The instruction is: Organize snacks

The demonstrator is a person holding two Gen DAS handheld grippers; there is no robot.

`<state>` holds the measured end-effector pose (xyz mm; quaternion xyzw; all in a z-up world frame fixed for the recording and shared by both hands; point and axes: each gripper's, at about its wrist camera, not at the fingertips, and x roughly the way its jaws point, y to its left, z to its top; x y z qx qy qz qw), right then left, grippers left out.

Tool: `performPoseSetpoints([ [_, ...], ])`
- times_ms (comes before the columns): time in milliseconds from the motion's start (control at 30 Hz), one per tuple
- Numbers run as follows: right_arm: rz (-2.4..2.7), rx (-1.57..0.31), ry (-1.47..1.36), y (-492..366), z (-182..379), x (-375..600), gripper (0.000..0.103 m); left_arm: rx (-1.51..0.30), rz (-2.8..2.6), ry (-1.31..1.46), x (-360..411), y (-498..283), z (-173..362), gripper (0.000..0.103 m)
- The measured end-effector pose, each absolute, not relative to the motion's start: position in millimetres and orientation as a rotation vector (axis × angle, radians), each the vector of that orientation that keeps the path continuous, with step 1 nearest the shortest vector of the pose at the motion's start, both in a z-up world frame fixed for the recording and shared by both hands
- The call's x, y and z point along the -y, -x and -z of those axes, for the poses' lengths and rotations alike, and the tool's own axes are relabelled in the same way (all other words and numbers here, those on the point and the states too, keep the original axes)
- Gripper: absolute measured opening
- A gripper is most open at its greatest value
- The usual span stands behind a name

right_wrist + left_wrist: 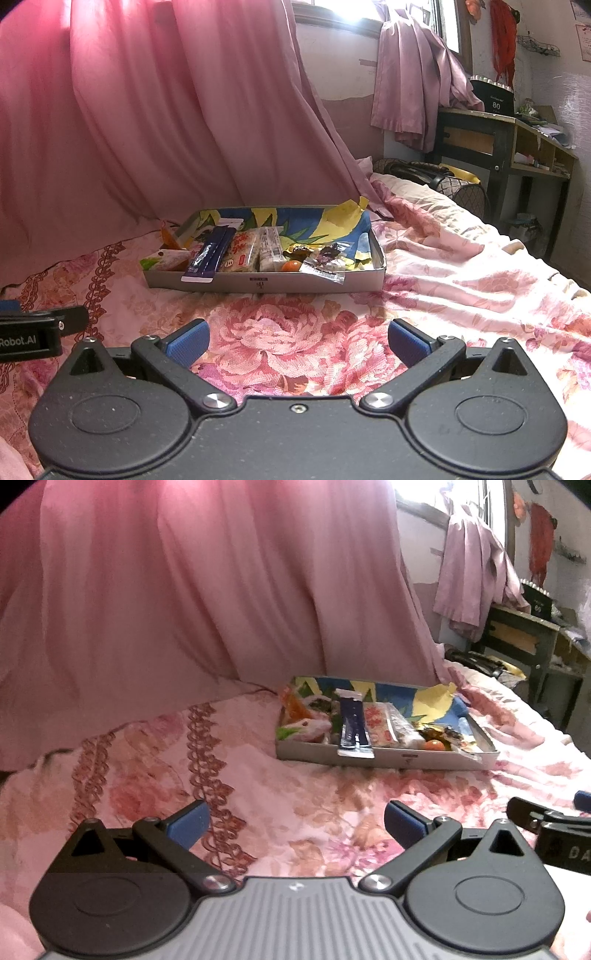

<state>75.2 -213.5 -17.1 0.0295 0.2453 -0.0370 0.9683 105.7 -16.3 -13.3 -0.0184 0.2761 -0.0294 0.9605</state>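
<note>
Both grippers' fingers [186, 823] [186, 341] wide, empty; snack tray [295, 282] well ahead on bedspread [295, 339].

I count one shallow cardboard box [258, 282] on the floral bedspread [317, 332], and in it I make out one dark blue stick packet [211, 251], two clear-wrapped bars [242, 254] lying side by side, one small orange round thing [291, 266], one white pouch with a green corner [166, 258], one orange wrapper [168, 236] at the far left, and a loose cluster of small wrapped sweets [325, 258] whose number I cannot settle. I hold two grippers: my left gripper [295, 821] and my right gripper [298, 341], each with two blue-padded fingers. One pink curtain [147, 110] hangs behind.
</note>
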Motion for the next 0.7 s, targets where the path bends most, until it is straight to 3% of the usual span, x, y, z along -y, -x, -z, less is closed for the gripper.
performPoseSetpoints([
  [700,0.074,-0.501,-0.059,-74.8,18.6,212.5,0.102,-0.576,0.056,0.027,18.3,-109.0,12.0,0.103],
])
